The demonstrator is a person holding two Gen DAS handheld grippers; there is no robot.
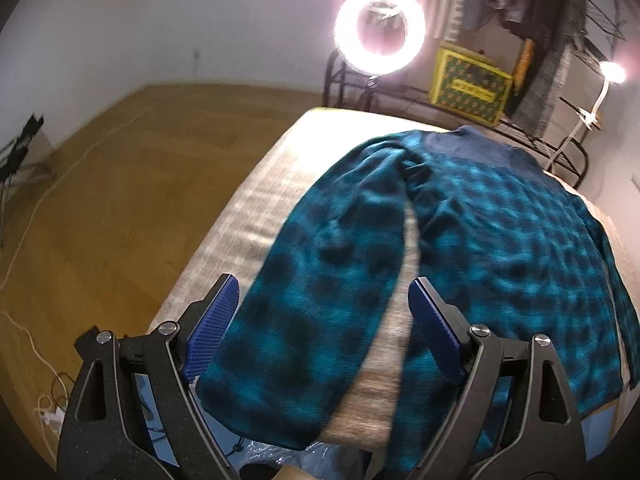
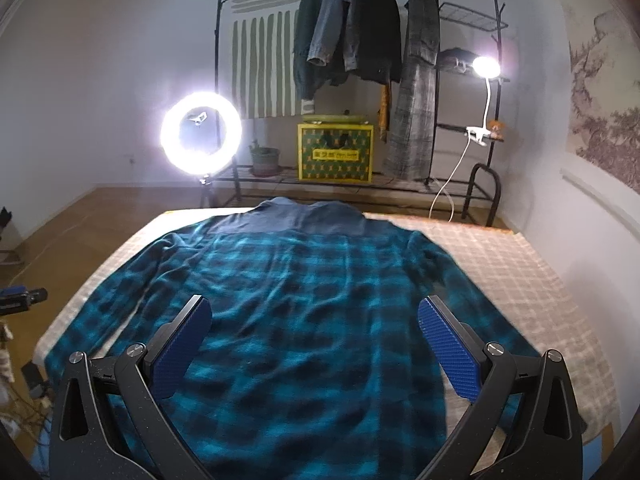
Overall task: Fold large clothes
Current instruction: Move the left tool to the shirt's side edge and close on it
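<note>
A large teal-and-black plaid shirt [image 2: 304, 280] with a plain blue yoke lies spread flat, back up, on a table covered in a pale checked cloth [image 2: 520, 272]. In the left wrist view its left sleeve [image 1: 320, 280] runs toward me along the table's left side. My left gripper [image 1: 324, 304] hovers open over that sleeve, near the cuff end, pads apart from the fabric. My right gripper [image 2: 316, 332] hangs open above the shirt's lower body, nothing between its blue pads [image 2: 448, 352].
Beyond the table stand a lit ring light [image 2: 200, 136], a clip lamp [image 2: 484, 68], a clothes rack with hanging jackets [image 2: 360, 32] and a yellow box [image 2: 336, 152]. Wooden floor [image 1: 120, 184] with cables lies left of the table. A wall runs close on the right.
</note>
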